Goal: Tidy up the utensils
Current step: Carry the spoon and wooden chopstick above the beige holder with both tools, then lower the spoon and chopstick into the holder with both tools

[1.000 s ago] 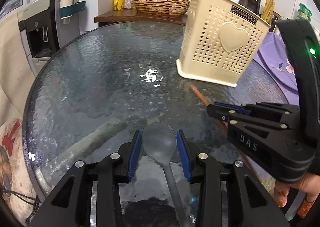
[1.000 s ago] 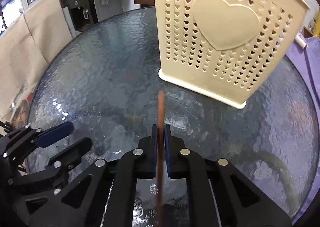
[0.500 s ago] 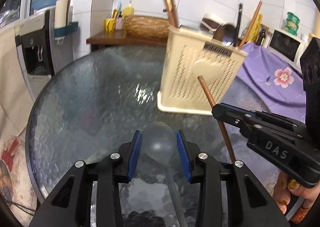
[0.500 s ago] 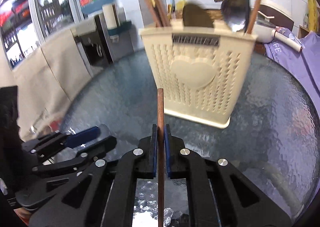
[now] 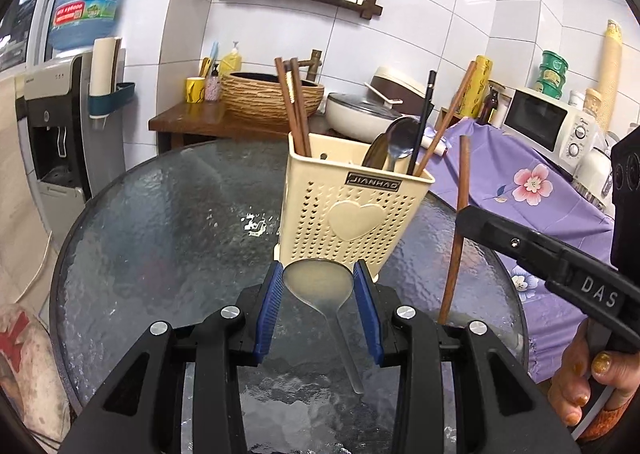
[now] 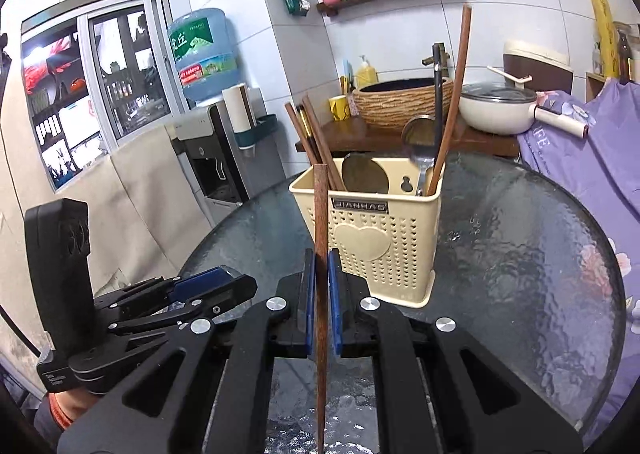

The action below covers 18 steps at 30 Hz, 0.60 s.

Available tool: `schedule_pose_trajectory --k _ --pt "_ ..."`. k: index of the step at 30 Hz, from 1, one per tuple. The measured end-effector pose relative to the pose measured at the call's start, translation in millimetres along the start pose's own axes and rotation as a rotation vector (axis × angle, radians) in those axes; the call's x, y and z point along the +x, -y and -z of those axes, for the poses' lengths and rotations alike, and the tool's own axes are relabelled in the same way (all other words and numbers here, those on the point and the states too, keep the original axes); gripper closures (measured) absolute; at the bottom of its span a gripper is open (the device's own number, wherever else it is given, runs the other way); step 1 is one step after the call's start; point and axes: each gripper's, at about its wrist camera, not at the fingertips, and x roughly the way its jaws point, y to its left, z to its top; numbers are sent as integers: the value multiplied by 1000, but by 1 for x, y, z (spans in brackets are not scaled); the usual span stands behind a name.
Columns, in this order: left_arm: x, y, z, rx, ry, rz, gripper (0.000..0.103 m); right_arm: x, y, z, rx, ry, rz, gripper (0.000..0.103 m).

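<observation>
My left gripper is shut on a clear plastic spoon, bowl forward, held above the glass table just in front of the cream utensil holder. My right gripper is shut on a brown wooden chopstick, held nearly upright; it also shows in the left wrist view to the right of the holder. The holder contains chopsticks, metal spoons and a black stick.
A purple flowered cloth covers the surface right of the table. Behind stand a wooden counter with a woven basin, a white pot, a microwave and a water dispenser at left.
Both grippers have lifted off the table and tilted up. The spoon and the chopstick rose with them, and the holder's open top now shows.
</observation>
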Motion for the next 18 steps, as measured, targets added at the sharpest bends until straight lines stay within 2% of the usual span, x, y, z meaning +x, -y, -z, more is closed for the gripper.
schedule_pose_trajectory --k 9,18 --pt "-13 7 -11 35 24 7 68 -16 -6 -5 -17 13 -34 96" --pt "-19 15 -21 64 40 7 68 -26 -13 -12 -50 22 -30 96"
